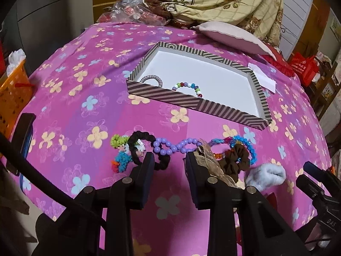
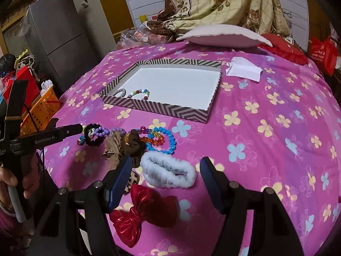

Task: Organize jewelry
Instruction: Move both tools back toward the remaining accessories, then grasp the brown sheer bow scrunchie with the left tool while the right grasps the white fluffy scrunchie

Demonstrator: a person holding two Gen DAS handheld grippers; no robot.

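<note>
Flowered pink bedspread (image 2: 266, 149) under striped tray (image 2: 170, 108), paper (image 2: 245, 70), pillow (image 2: 223, 36), jewelry heap (image 2: 136, 138).

box wall (image 1: 164, 95) hides part of the silver bracelet (image 1: 152, 79) and beaded bracelet (image 1: 187, 87).

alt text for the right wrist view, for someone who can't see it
The open right gripper hangs over a fluffy white scrunchie on a pink floral bedspread, a red bow nearer the camera. Beyond lie a heap of bead bracelets and scrunchies and a striped box holding two bracelets.
</note>
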